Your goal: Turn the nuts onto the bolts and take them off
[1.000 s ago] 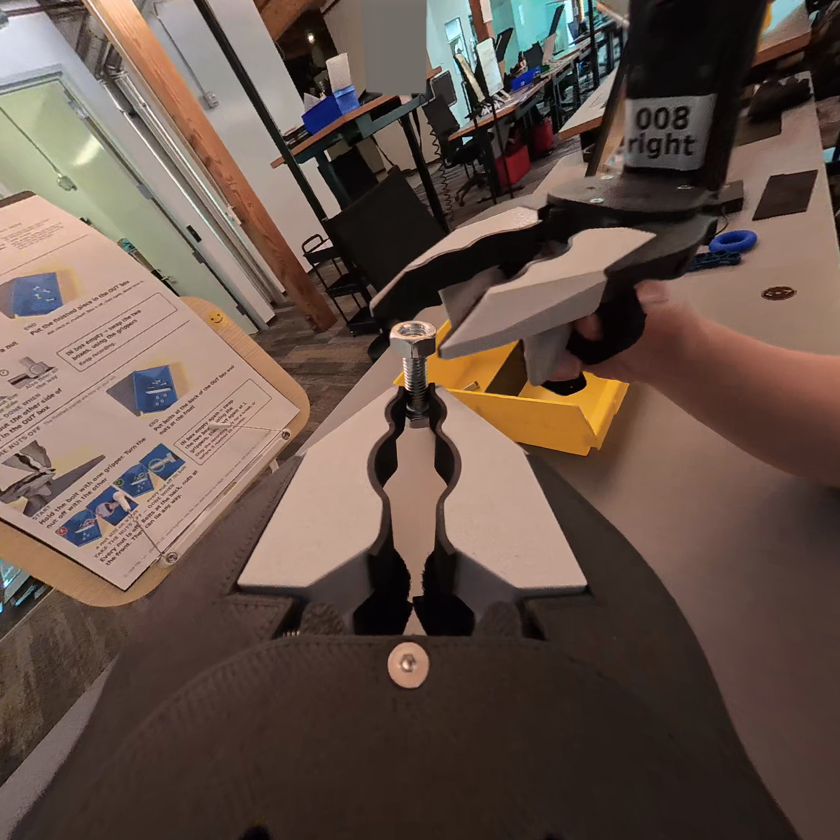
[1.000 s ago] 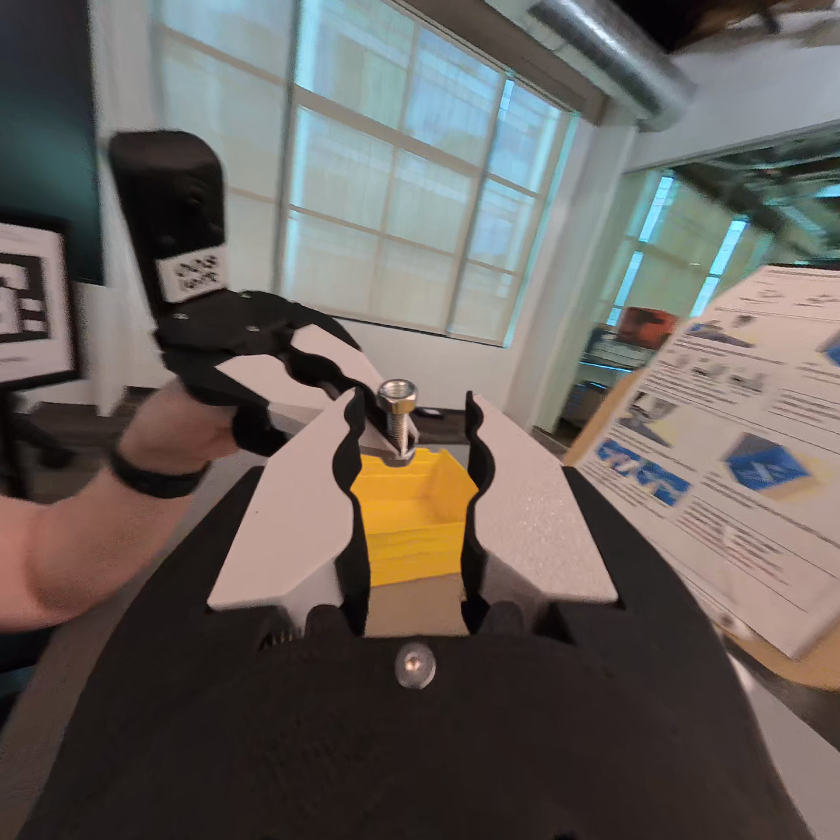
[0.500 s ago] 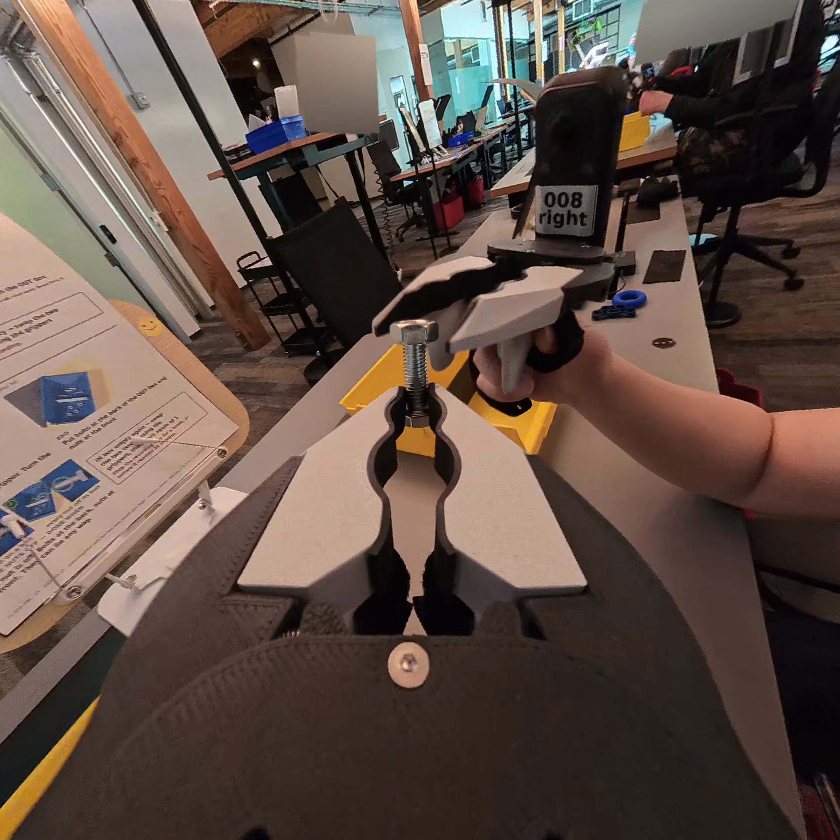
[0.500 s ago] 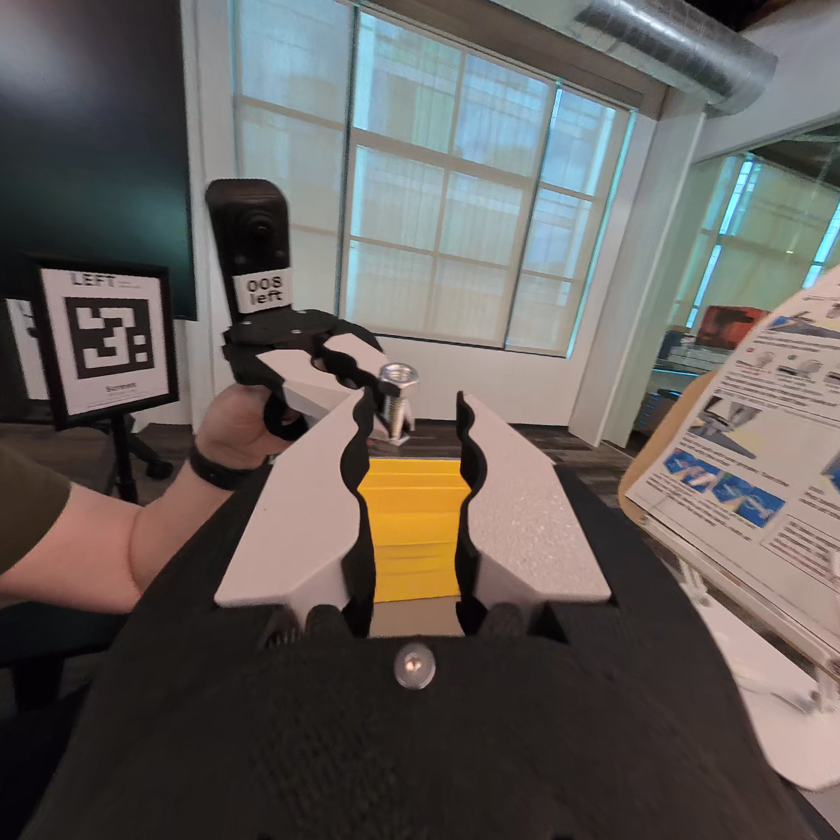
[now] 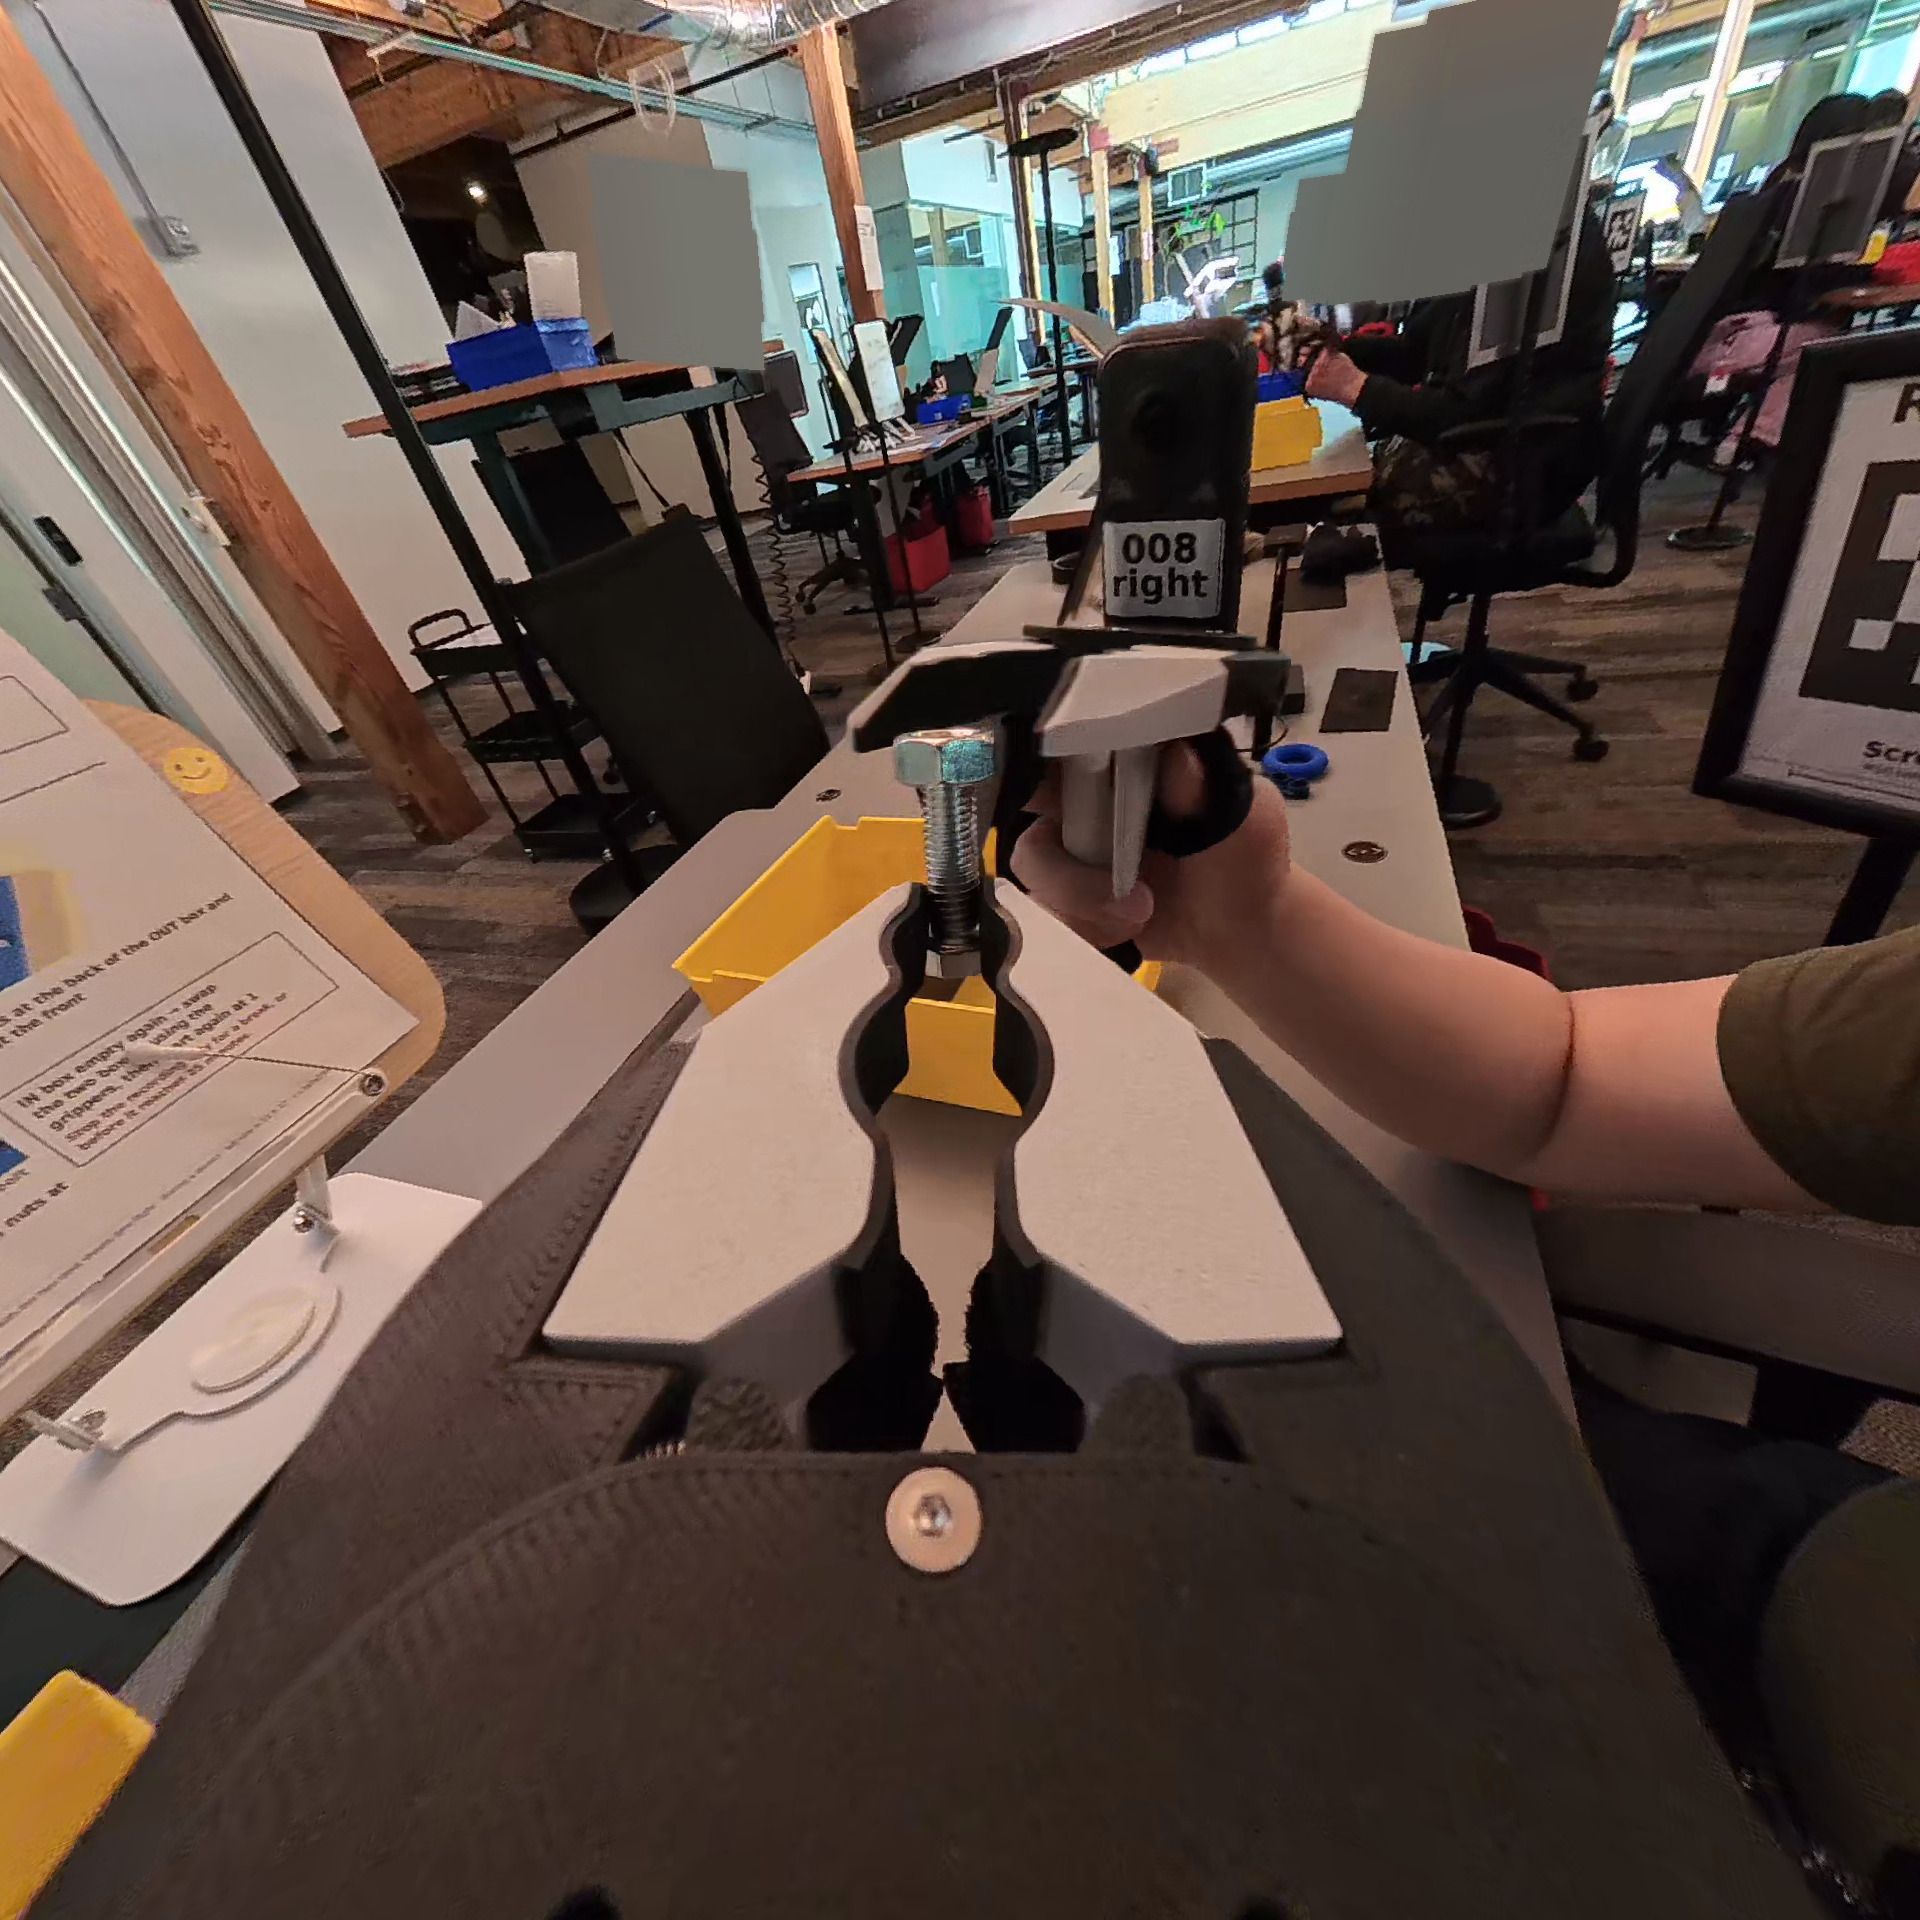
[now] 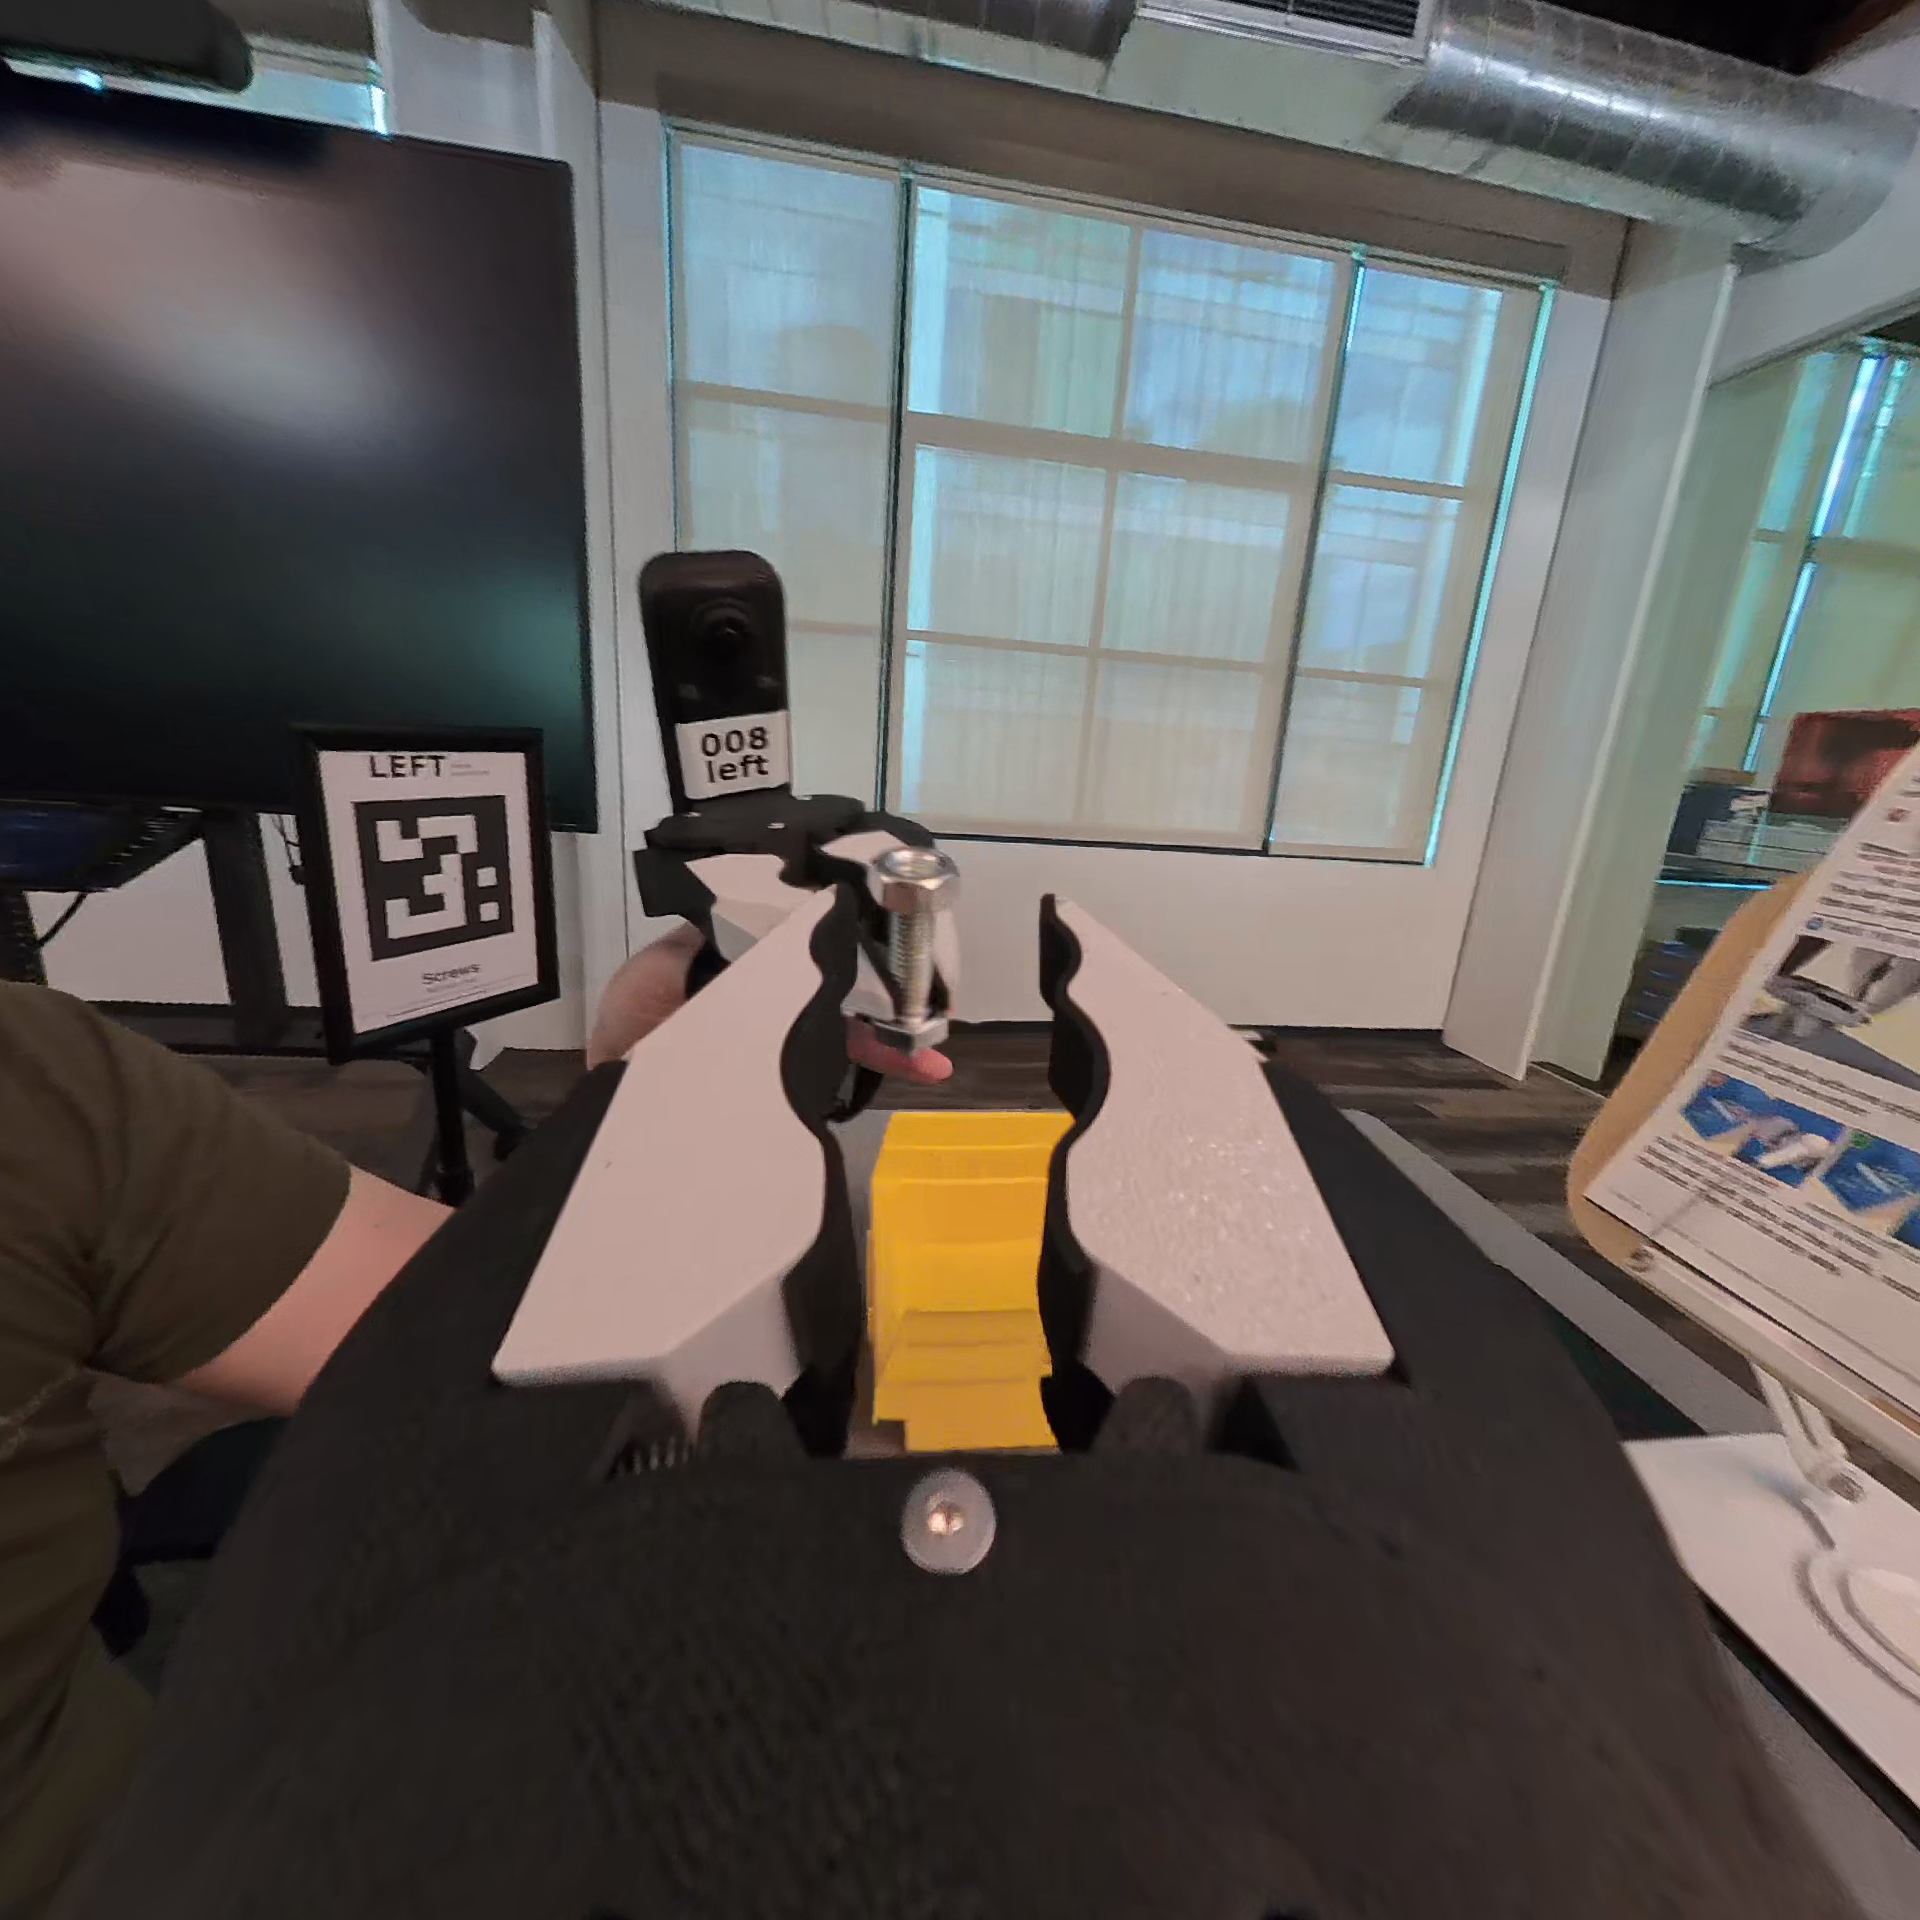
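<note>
Grey worktop (image 5: pixel 1382 748) carries a yellow plastic bin (image 5: pixel 790 914); above it, left gripper (image 5: pixel 948 940) fingers clamp an upright silver steel bolt (image 5: pixel 948 831), nut (image 6: pixel 906 1031) at its bottom. Right gripper (image 6: pixel 940 1003) fingers stand apart.

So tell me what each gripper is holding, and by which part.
The left gripper holds the bolt upright, its fingers clamped at the lower end, where the nut sits. The right gripper is open and holds nothing.
</note>
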### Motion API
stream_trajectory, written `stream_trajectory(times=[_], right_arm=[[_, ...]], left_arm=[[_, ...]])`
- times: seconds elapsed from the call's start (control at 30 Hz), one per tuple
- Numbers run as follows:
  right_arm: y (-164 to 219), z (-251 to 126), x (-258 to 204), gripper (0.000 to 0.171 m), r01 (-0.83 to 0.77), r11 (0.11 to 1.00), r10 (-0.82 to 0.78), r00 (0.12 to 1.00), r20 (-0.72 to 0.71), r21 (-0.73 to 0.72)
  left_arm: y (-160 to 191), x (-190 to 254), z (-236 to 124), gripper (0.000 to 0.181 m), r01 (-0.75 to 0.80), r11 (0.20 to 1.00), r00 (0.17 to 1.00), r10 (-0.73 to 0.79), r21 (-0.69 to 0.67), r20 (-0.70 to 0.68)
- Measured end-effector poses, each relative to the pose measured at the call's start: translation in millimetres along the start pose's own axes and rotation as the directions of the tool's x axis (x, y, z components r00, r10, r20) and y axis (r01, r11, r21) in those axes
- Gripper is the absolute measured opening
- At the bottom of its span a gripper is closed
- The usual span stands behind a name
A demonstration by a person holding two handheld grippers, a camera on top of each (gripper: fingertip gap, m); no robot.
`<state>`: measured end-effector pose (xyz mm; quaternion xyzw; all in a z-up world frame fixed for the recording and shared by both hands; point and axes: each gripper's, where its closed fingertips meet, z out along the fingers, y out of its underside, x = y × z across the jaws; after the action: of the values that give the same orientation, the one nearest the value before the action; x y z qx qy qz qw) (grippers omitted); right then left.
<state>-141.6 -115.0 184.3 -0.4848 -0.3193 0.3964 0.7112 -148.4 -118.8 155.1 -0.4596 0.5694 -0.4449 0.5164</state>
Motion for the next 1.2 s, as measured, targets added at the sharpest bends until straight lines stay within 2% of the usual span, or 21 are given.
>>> stream_trajectory(times=[0.3,0.47,0.57,0.73,0.93,1.2], right_arm=[[1,-6,11,0.035,-0.069,0.998,0.069,0.998,-0.002,0.010],[-2,2,-12,0.035,-0.059,0.998,0.059,0.995,0.077,0.008],[1,3,-11,0.035,-0.061,0.998,0.062,0.996,0.068,-0.007],[-7,-7,0,0.035,-0.140,0.989,0.136,0.987,0.083,0.046],[-5,2,-20,0.036,-0.105,0.994,0.102,0.986,0.134,0.018],[-1,2,-22,0.030,-0.122,0.992,0.121,0.981,0.153,-0.002]], left_arm=[[-3,10,0,0.007,0.027,0.999,0.998,-0.026,0.016,-0.065],[-2,12,1,0.007,0.041,0.999,0.996,-0.040,0.013,-0.085],[-2,17,2,0.007,0.049,0.999,0.992,-0.047,0.015,-0.115],[-7,19,-2,0.007,0.063,0.997,0.990,-0.058,0.036,-0.131],[-4,21,1,0.007,0.072,0.997,0.987,-0.068,0.023,-0.148],[-3,20,1,0.007,0.068,0.998,0.988,-0.065,0.014,-0.139]])
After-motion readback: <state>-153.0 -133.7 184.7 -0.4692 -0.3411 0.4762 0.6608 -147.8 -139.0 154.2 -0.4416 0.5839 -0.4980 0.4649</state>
